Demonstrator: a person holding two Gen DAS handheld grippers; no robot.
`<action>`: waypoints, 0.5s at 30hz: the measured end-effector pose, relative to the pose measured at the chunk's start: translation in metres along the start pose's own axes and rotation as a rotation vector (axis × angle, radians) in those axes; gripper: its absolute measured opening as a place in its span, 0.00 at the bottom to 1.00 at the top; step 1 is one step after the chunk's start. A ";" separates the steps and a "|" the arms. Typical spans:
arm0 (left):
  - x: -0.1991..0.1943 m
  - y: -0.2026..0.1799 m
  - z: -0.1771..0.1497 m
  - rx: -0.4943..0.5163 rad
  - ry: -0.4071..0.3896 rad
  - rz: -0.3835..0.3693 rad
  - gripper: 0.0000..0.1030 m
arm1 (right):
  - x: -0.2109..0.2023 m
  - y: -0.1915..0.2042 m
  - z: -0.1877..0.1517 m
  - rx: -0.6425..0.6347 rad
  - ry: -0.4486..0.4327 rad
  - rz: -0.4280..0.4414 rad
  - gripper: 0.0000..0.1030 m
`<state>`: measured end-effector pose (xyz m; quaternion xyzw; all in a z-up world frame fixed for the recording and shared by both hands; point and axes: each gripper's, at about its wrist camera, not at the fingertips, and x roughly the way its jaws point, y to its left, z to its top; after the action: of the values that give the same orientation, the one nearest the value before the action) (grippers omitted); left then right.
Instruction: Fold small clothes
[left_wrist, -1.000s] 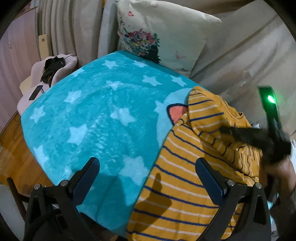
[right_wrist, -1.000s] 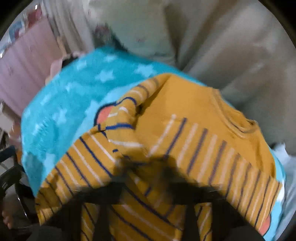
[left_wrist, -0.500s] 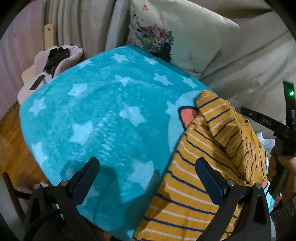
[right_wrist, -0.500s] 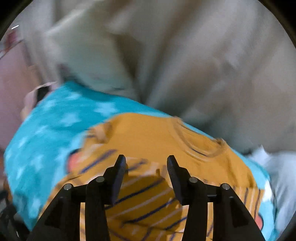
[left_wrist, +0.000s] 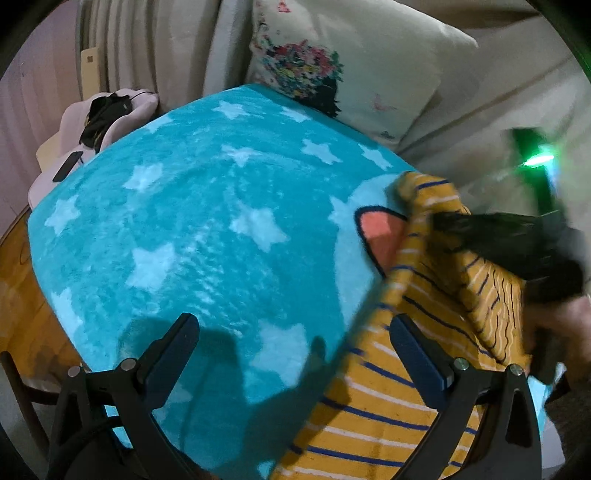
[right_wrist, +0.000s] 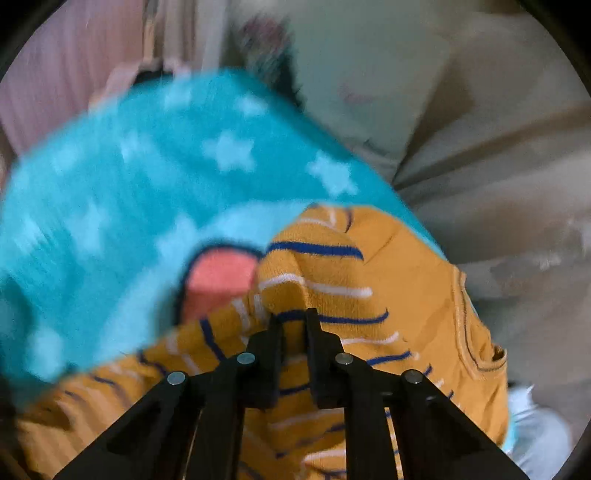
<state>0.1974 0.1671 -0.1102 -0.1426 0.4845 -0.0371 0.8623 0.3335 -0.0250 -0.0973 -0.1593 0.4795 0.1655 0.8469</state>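
A small mustard-yellow shirt with blue and white stripes (left_wrist: 424, 332) lies partly folded at the right of a turquoise star blanket (left_wrist: 203, 221). My left gripper (left_wrist: 291, 350) is open and empty, hovering over the blanket's near edge beside the shirt. My right gripper (right_wrist: 293, 321) has its jaws nearly closed on a raised fold of the shirt (right_wrist: 332, 288). The right gripper also shows blurred in the left wrist view (left_wrist: 517, 243), over the shirt's right side.
A floral cushion (left_wrist: 351, 66) leans on beige sofa fabric (left_wrist: 498, 92) behind the blanket. A pink cushion with dark items (left_wrist: 99, 122) sits at the far left. Wooden floor (left_wrist: 22, 302) shows at the left edge.
My right gripper has come down onto the shirt and closed from open onto a fold of it. The left gripper has stayed open, its view shifting slightly.
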 end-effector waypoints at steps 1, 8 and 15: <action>0.001 0.002 0.002 -0.008 -0.002 -0.004 1.00 | -0.013 -0.012 0.002 0.048 -0.014 0.054 0.11; 0.011 0.007 0.011 -0.030 0.015 -0.018 1.00 | -0.017 -0.075 -0.010 0.352 0.052 0.390 0.11; 0.039 -0.031 0.024 0.066 -0.021 -0.100 1.00 | -0.013 -0.066 -0.013 0.345 0.072 0.394 0.11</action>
<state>0.2406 0.1349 -0.1216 -0.1387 0.4660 -0.0946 0.8687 0.3465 -0.0911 -0.0852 0.0780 0.5521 0.2374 0.7954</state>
